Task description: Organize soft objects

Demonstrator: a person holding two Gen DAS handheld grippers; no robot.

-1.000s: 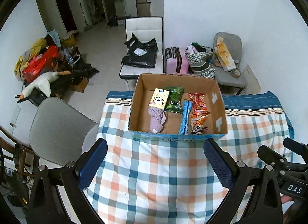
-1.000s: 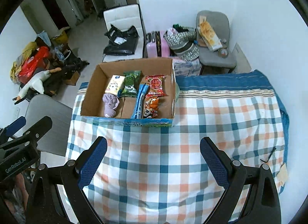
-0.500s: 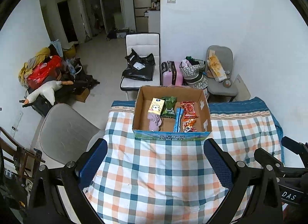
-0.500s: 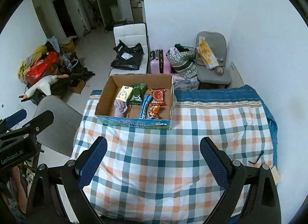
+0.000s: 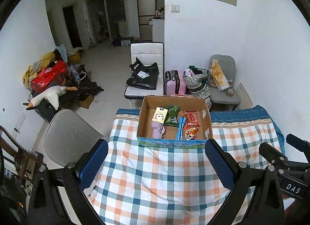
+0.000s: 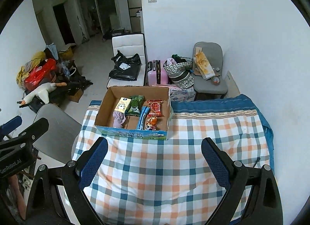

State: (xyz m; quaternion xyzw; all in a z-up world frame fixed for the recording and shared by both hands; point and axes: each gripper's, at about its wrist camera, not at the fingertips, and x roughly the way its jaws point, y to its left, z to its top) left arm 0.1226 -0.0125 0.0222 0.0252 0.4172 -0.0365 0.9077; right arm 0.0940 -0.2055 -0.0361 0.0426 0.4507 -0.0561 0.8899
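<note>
Both the left gripper (image 5: 156, 164) and right gripper (image 6: 154, 161) hang spread wide and empty, well back over the checked cloth (image 6: 174, 167), so I'd come down straight over the open cardboard box (image 6: 133, 134) holding the lilac cloth bundle (image 6: 118, 119) and soft packets.

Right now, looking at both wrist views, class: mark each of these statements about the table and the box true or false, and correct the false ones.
1. The cardboard box stands on the checked tablecloth. True.
2. The left gripper grips a snack packet. False: its fingers are spread apart with nothing between them.
3. A purple cloth lies inside the box. True.
4. The box is empty. False: it holds packets, among them a green packet and a red packet.
5. The right gripper is open. True.
</note>
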